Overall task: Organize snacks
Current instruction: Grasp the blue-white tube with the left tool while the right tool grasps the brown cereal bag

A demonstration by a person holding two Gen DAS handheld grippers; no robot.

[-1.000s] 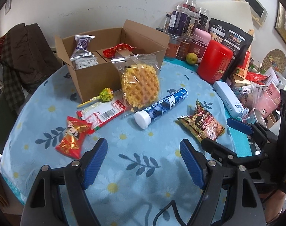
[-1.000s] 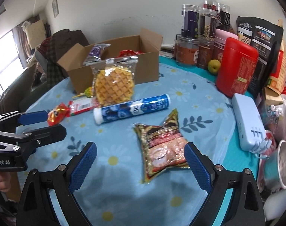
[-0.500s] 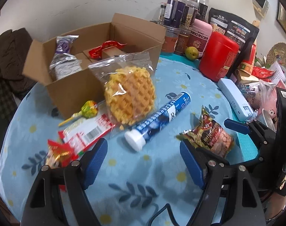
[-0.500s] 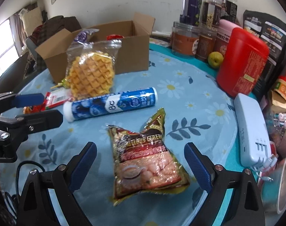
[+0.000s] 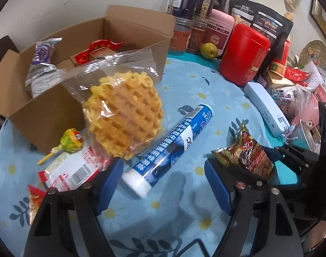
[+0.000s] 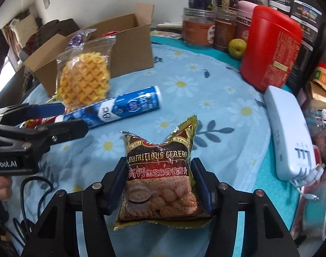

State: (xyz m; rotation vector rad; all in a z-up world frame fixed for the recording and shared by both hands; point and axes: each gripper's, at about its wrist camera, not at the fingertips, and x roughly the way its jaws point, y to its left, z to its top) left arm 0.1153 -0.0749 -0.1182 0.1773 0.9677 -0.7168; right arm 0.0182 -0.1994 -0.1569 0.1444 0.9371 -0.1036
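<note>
A brown-and-gold cereal packet [image 6: 158, 171] lies on the blue flowered tablecloth between my right gripper [image 6: 158, 182] pads, which are closing and press both its sides. My left gripper [image 5: 163, 182] hovers over the white-capped end of a blue tube [image 5: 173, 145]; its jaws are closing, with the cap between them and untouched. A bagged waffle [image 5: 124, 117] leans on the open cardboard box [image 5: 45, 111], which holds a purple-and-silver packet and a red wrapper. A lollipop [image 5: 71, 141] and a red-and-white packet [image 5: 73, 169] lie at the left.
A red canister [image 5: 244, 53], several jars, a green fruit and dark pouches line the back. A white power strip [image 6: 289, 132] lies to the right, beside cluttered bags and a metal bowl. Bare cloth shows between the tube and the canister.
Both grippers came forward and down. The right one closed onto the cereal packet. The left one narrowed slightly and now brackets the tube's cap.
</note>
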